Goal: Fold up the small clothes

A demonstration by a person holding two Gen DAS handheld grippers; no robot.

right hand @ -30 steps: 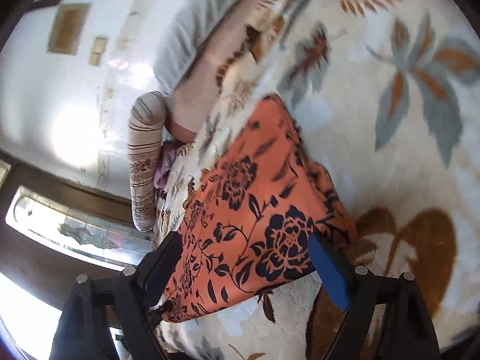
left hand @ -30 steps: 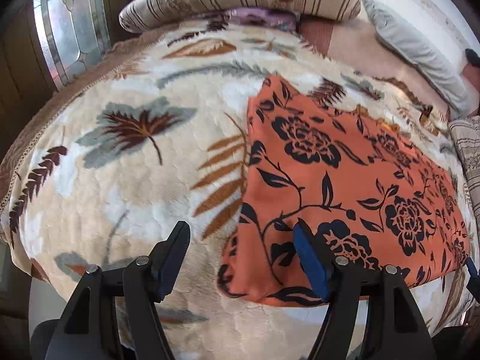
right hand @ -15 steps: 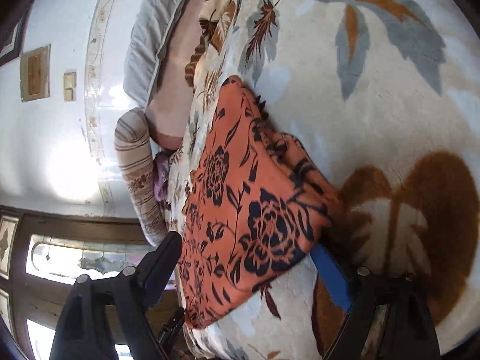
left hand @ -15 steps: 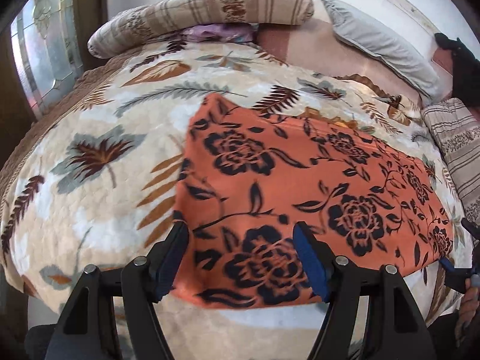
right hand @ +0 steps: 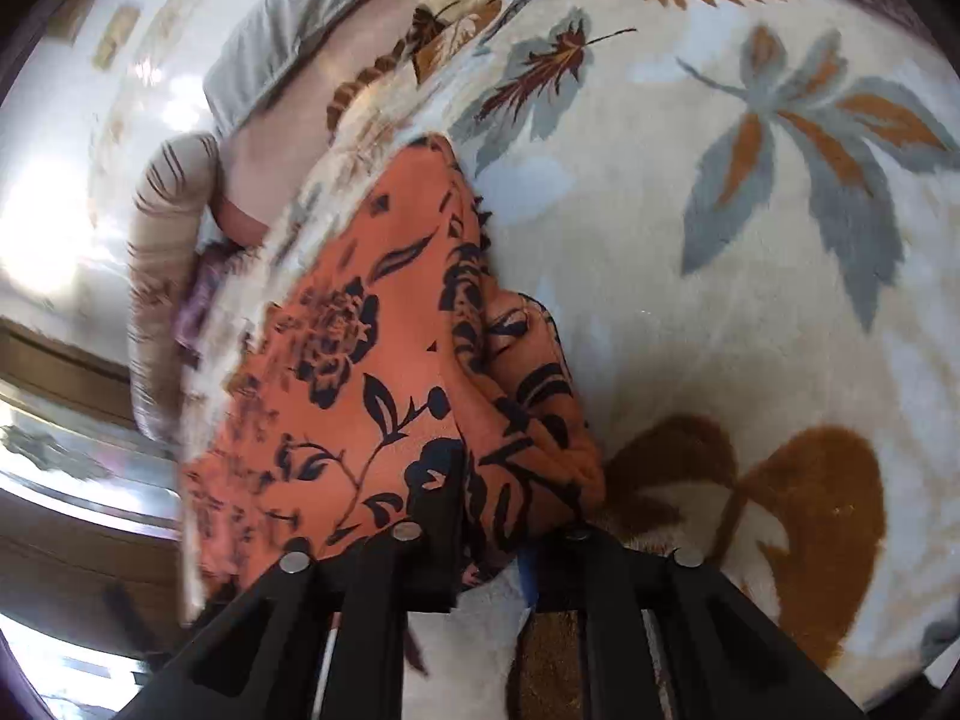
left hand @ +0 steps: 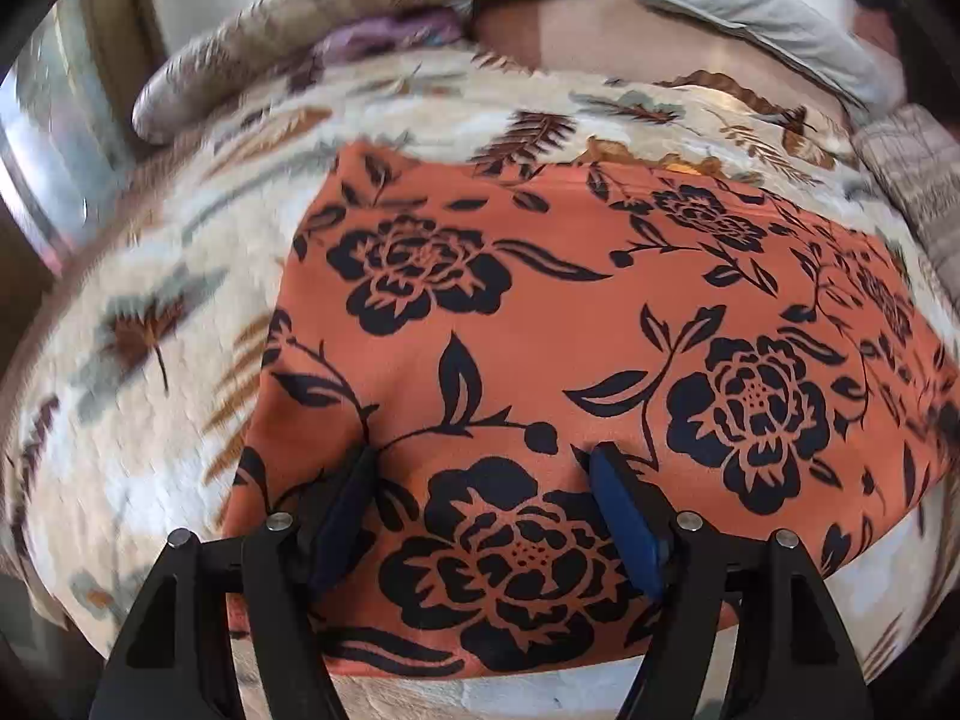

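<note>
My left tool [left hand: 480,468] has two black plastic fingers, each lined on its inner face with a blue pad [left hand: 624,516]. Behind them sit angular black linkage arms with triangular cut-outs, joined by round silver screw heads. My right tool [right hand: 486,516] is built the same: black fingers, black struts, silver screws, with only a sliver of blue pad showing.
</note>
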